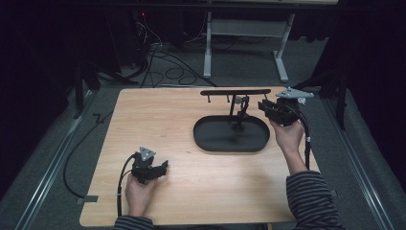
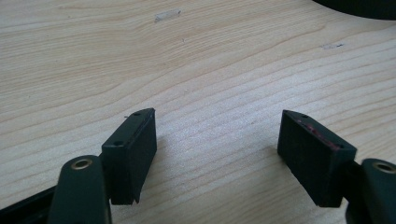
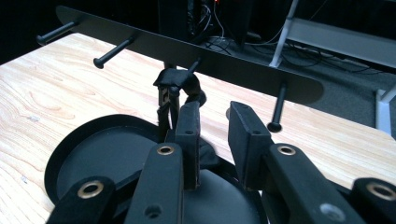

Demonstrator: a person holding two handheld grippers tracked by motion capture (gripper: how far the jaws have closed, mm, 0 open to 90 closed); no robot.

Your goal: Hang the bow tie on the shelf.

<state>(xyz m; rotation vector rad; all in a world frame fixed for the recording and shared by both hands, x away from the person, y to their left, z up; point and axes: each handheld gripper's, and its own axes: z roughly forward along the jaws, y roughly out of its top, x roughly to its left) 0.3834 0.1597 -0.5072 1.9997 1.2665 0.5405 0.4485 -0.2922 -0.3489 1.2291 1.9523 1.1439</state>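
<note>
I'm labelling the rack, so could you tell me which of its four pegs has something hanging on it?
The third peg from the left in the right gripper view: a dark strap hangs from it, right ahead of the right gripper. The others are bare.

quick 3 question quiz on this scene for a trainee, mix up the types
1. True or false: the left gripper is open over bare table.
2. What hangs from a peg of the rack? A) black strap B) red mug C) keys
3. Fill in: the rack stands in a black oval ____.

Key: 1 true; 2 A, the strap hangs just ahead of the right gripper; 3 tray.
</note>
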